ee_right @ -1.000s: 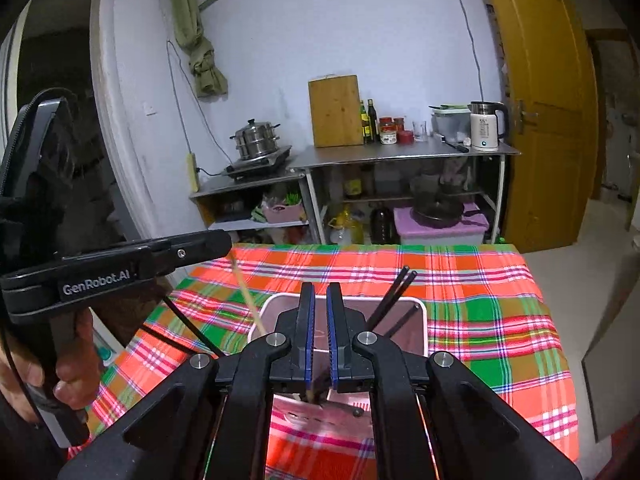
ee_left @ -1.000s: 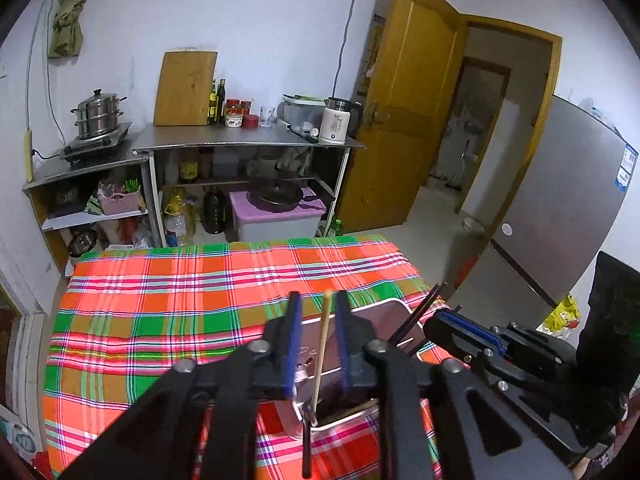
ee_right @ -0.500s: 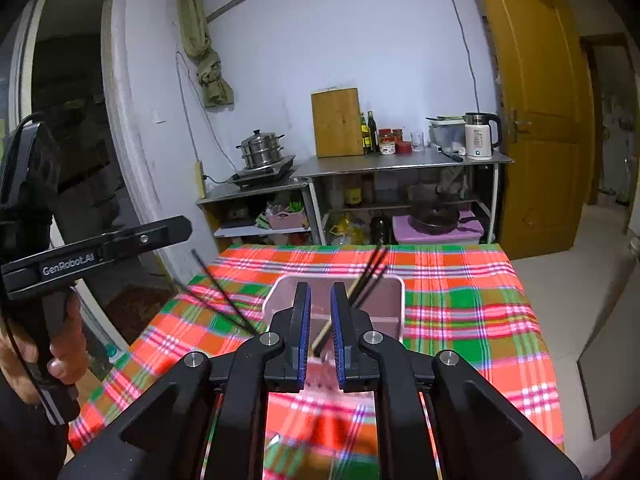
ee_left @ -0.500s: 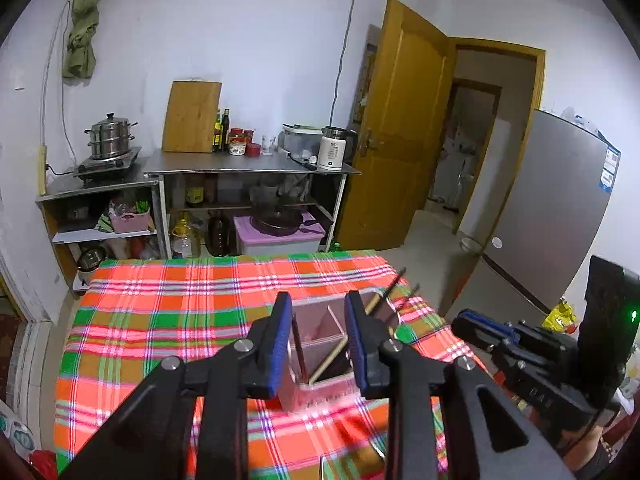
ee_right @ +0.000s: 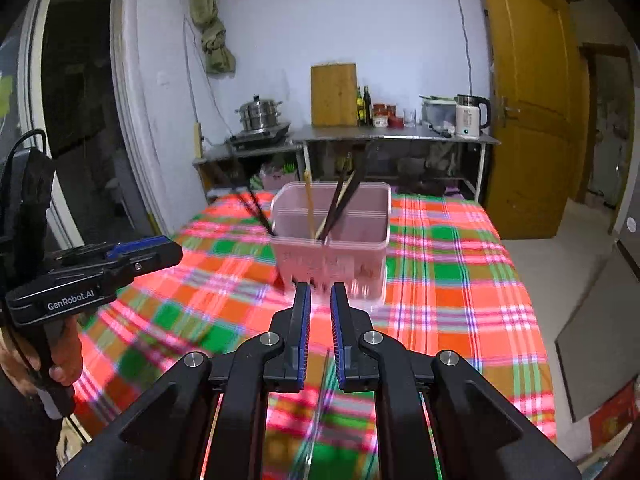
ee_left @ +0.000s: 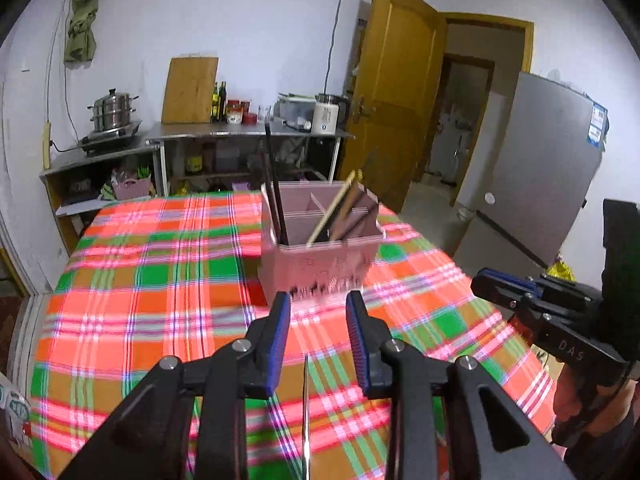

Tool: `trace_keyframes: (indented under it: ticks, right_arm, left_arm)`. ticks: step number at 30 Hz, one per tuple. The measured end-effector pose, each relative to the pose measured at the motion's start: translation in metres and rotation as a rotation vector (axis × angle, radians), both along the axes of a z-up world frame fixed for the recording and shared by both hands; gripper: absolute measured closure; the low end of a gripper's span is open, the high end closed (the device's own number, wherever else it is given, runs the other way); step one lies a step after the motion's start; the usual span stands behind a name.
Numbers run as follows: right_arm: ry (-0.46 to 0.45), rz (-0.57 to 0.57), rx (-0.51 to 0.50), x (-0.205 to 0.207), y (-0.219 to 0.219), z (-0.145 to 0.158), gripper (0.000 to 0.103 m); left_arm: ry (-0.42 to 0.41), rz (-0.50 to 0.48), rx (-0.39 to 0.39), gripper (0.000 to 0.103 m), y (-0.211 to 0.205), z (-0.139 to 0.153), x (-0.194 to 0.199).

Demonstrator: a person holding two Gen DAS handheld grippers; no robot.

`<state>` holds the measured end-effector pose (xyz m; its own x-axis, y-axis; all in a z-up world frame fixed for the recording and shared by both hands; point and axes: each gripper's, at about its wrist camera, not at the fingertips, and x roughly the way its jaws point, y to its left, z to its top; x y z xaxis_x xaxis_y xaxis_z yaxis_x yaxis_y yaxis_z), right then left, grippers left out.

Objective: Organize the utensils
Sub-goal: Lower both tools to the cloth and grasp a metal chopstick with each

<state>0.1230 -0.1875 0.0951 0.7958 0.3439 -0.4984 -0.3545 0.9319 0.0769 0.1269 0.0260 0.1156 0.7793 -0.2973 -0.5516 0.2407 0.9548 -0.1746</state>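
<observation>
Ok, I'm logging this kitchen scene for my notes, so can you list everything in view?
Utensil holder: one, pink, on the table, holding chopsticks.
Chopsticks: several dark, at least one pale wood, standing tilted in the holder.
Tablecloth: one, red-green-orange plaid, covering the table.
Cutting board: one, wooden, leaning on the back wall.
Steamer pot: one, steel, on the low left counter.
Kettle: one, white, on the steel counter.
Door: one, yellow-brown, open.
Left hand-held gripper: one, black with blue pads, open, empty.
Right hand-held gripper: one, same colours, nearly closed, empty.
</observation>
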Motion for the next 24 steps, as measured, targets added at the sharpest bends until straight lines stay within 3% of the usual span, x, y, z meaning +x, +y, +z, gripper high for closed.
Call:
trace_keyframes:
  ticks: [9, 24]
  right_arm:
    - [0.065, 0.024, -0.016, -0.01, 0.004, -0.039, 0.093]
    - [0.246, 0.04, -0.053, 0.022, 0.014, -0.102, 0.093]
  left_arm:
    - [0.066, -0.008, 0.02, 0.072, -0.005, -0.042, -0.017]
    - [0.256, -0.022, 0.089, 0.07, -0.017, -0.107, 0.021]
